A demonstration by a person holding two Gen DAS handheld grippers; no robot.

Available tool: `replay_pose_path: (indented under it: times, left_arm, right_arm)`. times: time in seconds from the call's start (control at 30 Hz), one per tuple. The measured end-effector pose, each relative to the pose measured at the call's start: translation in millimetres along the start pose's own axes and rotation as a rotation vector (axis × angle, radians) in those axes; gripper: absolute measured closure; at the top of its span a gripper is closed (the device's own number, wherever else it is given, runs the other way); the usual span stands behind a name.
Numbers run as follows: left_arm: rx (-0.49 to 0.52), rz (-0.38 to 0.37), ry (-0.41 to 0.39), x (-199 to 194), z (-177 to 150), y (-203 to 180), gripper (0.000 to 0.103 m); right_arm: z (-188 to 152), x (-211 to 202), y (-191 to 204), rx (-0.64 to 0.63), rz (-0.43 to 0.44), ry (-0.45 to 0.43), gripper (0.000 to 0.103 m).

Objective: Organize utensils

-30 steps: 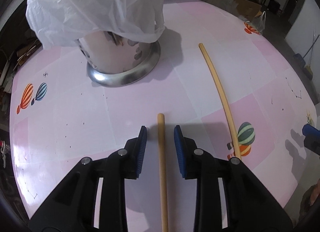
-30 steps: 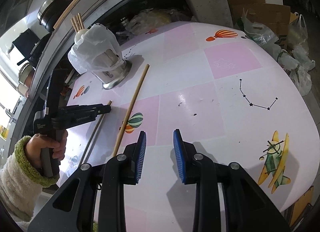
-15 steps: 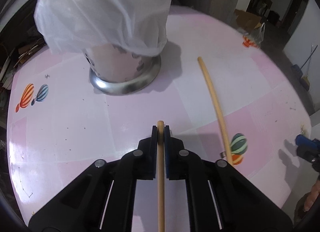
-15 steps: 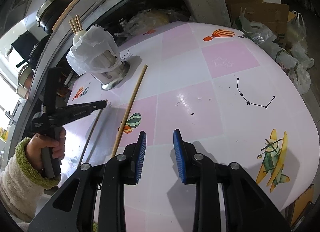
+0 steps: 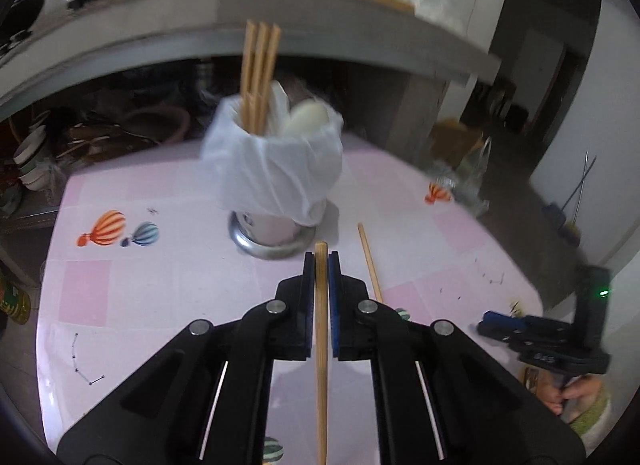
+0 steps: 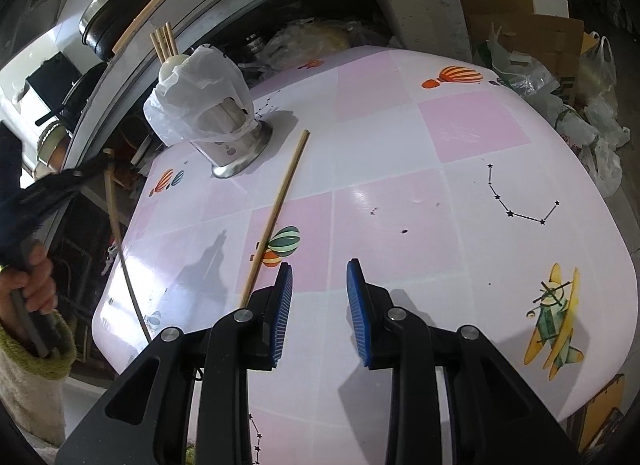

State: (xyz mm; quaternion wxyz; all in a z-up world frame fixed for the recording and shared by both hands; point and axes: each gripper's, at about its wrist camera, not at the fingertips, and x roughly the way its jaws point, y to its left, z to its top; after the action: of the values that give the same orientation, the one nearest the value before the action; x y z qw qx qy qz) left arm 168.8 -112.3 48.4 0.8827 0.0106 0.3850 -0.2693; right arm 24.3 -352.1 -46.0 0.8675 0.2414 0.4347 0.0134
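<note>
My left gripper [image 5: 321, 265] is shut on a long wooden chopstick [image 5: 321, 345] and holds it in the air above the pink table [image 5: 160, 285]. In the right wrist view that same chopstick [image 6: 114, 217] hangs from the left gripper [image 6: 102, 159] at the table's left edge. A steel utensil holder [image 5: 276, 233] draped with a white plastic bag stands ahead, with three chopsticks [image 5: 258, 69] and a white spoon in it. A second chopstick [image 6: 280, 209] lies flat on the table. My right gripper [image 6: 320, 285] hovers open over the near table with nothing between its fingers.
A shelf and counter run behind the table with pots [image 6: 110, 21] and bowls on them. Cardboard boxes [image 6: 528, 41] and plastic bags [image 6: 600, 133] crowd the floor beyond the table's far right edge. A hand in a cream sleeve with a green cuff [image 6: 32, 345] holds the left gripper's handle.
My left gripper closed on the chopstick and lifted it off the table, tilting up so the holder's top and the shelf came into view. The right gripper stayed put.
</note>
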Motion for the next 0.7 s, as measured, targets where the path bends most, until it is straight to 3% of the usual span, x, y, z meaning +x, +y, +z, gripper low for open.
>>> replay_pose_path:
  times: [0.27, 0.7]
  left_arm:
    - [-0.067, 0.008, -0.101, -44, -6, 25, 0.097]
    - [-0.155, 0.017, -0.152, -65, -18, 56, 0.097]
  right_arm:
    - [16, 5, 15, -0.027, 0.008, 0.014, 0.067]
    - [80, 40, 26, -0.086, -0.007, 0.032, 0.067]
